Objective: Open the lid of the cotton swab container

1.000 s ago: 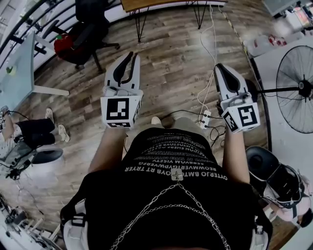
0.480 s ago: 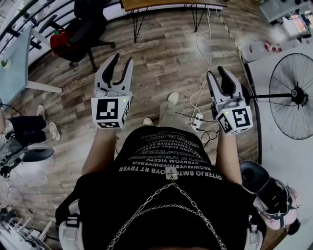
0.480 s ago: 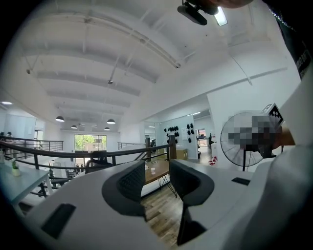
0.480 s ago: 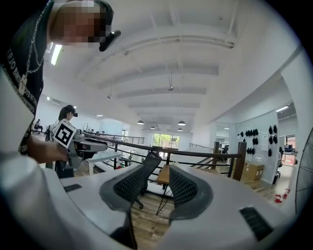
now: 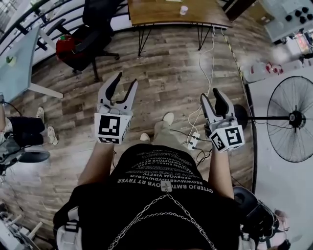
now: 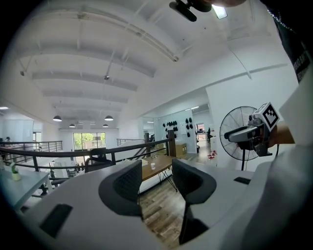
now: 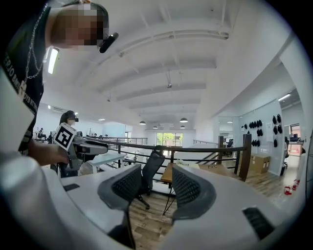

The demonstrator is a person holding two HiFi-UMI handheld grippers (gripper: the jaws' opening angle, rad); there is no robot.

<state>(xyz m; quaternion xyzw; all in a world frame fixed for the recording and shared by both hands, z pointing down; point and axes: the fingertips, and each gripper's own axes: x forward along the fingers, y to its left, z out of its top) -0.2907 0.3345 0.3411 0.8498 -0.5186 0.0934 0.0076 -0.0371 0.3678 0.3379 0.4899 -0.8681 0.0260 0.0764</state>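
The person stood over a plank floor point(image 5: 166, 73) with both arms held out in front, a gripper in each hand, and neither one touched anything. The left gripper point(image 5: 125, 80) pointed ahead and slightly down; its jaws had just been opening and stood spread, and its own view showed only floor and distant furniture in the gap between the two dark ribbed pads point(image 6: 128, 184). The right gripper point(image 5: 211, 95) was held level with it and well apart; its jaws had also just been opening and stood spread, with nothing between them. A wooden surface point(image 5: 161, 12) on thin black legs stood well ahead of both grippers, at the top of the head view. A small white container point(image 5: 183, 10) sat on it, too small to tell whether it was the cotton swab container or whether it had a lid. A black office chair point(image 5: 90, 34) stood to the left of the surface, a standing fan point(image 5: 293, 119) stood to the person's right, and a white power strip point(image 5: 193, 141) lay on the floor near the person's feet.
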